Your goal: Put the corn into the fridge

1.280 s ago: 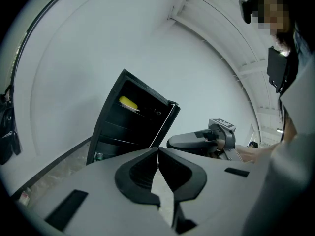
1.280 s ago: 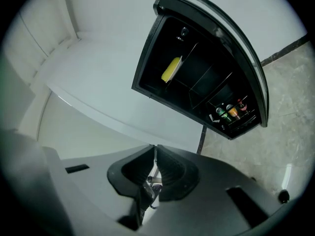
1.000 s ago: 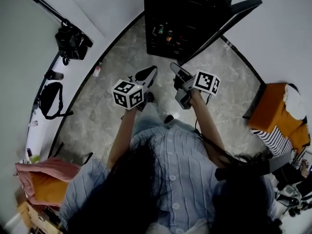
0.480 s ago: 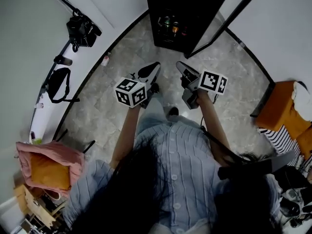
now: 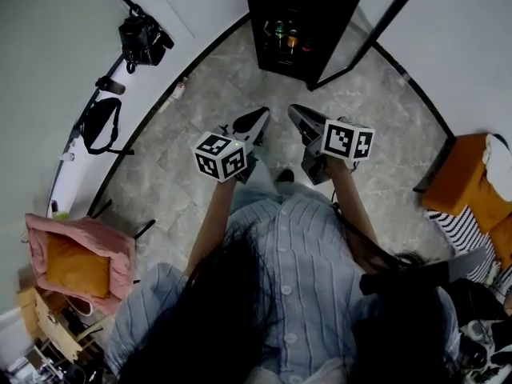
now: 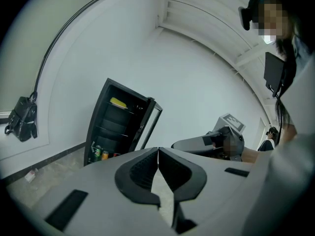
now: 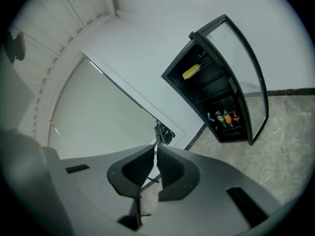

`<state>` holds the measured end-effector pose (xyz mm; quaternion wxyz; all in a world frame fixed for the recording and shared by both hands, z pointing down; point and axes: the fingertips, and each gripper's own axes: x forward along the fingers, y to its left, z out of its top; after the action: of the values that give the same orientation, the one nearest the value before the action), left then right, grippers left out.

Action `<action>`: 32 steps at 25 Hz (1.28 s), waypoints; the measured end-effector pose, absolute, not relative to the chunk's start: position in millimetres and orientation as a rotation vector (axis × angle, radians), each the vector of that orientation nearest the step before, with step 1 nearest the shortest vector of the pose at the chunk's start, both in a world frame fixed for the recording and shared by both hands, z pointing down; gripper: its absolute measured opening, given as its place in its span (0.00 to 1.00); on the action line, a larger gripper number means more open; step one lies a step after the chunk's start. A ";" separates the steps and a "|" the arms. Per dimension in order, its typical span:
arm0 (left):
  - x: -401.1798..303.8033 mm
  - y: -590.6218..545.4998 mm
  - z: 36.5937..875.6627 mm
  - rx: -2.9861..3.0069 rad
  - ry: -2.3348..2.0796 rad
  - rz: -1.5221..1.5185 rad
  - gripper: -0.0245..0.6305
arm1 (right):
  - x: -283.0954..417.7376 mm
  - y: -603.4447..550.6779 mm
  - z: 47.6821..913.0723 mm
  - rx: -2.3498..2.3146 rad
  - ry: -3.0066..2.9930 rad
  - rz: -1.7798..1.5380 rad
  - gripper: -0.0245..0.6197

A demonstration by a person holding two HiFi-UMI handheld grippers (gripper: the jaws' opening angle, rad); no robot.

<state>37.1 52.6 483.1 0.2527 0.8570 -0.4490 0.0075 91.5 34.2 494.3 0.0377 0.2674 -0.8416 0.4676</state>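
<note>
The black fridge [image 5: 300, 18] stands open at the top of the head view, about a step ahead of both grippers. The yellow corn [image 6: 119, 103] lies on its upper shelf, and the right gripper view shows the corn [image 7: 191, 72] there too. The head view's top edge cuts that shelf off. My left gripper [image 5: 260, 118] and right gripper [image 5: 298, 115] are held side by side above the stone floor, pointing at the fridge. On both, the jaws are shut with nothing between them.
Drink cans [image 5: 284, 34] stand on the fridge's bottom shelf. Its glass door [image 5: 372, 18] swings out to the right. Black bags [image 5: 144, 37] hang on the left wall. A pink and orange seat [image 5: 76, 262] is at lower left, and orange furniture [image 5: 464, 186] at right.
The fridge has slid up toward the top edge of the head view, taking its upper shelf out of frame. Both grippers have drifted slightly lower in the view and stayed shut.
</note>
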 end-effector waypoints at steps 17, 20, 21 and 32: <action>47.8 75.6 479.0 2.320 -1.229 0.020 0.05 | 107.7 55.0 491.9 0.819 -2.638 1.278 0.08; 47.8 78.3 476.2 2.323 -1.223 0.006 0.05 | 107.7 57.7 491.0 0.822 -2.642 1.251 0.08; 48.2 78.7 475.2 2.325 -1.222 0.002 0.05 | 107.8 58.4 491.1 0.821 -2.643 1.240 0.08; 48.8 83.7 468.8 2.319 -1.218 -0.036 0.05 | 104.5 64.4 491.5 0.806 -2.640 1.223 0.08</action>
<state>48.8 83.7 468.8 0.2579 0.8554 -0.4491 -0.0132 104.5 64.4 491.5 0.0614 0.2665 -0.8728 0.4042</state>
